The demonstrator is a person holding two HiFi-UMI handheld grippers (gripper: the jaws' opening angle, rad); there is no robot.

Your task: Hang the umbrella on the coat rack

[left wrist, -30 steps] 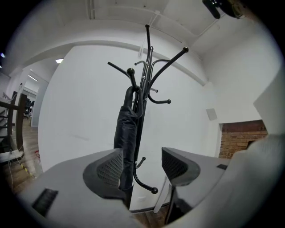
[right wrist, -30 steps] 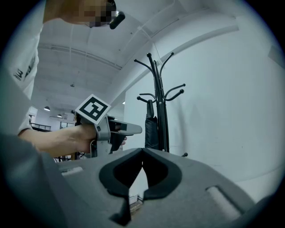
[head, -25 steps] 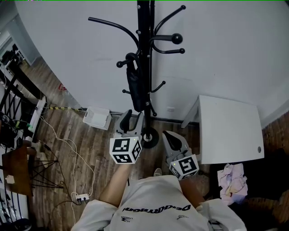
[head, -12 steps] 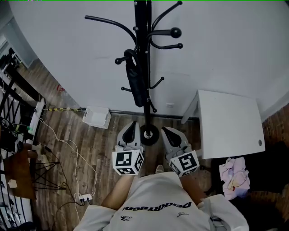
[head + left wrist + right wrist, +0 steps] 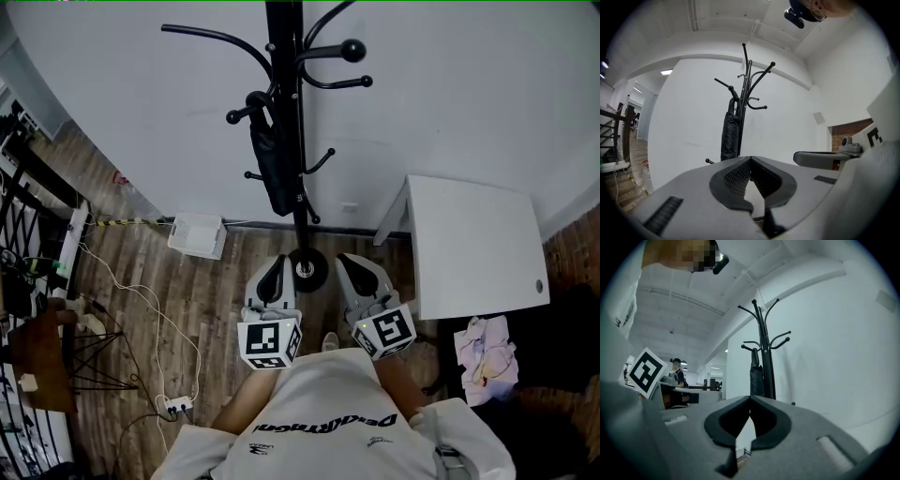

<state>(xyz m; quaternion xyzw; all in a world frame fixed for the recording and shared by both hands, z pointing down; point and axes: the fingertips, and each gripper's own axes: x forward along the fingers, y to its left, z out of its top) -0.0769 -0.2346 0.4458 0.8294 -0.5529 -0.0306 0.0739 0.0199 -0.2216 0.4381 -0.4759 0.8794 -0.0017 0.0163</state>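
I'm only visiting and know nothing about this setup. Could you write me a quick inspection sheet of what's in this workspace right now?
Surface: wooden floor, with a white table at the right.
Job's things: a folded black umbrella hangs from a hook on the black coat rack, beside its pole.
Clutter: a white box on the floor by the wall; crumpled cloth near the table.
Grippers: left gripper and right gripper are both shut, with nothing between the fingers.
Cables: a white cable runs across the floor to a power strip.
Surroundings: a plain white wall behind the rack.
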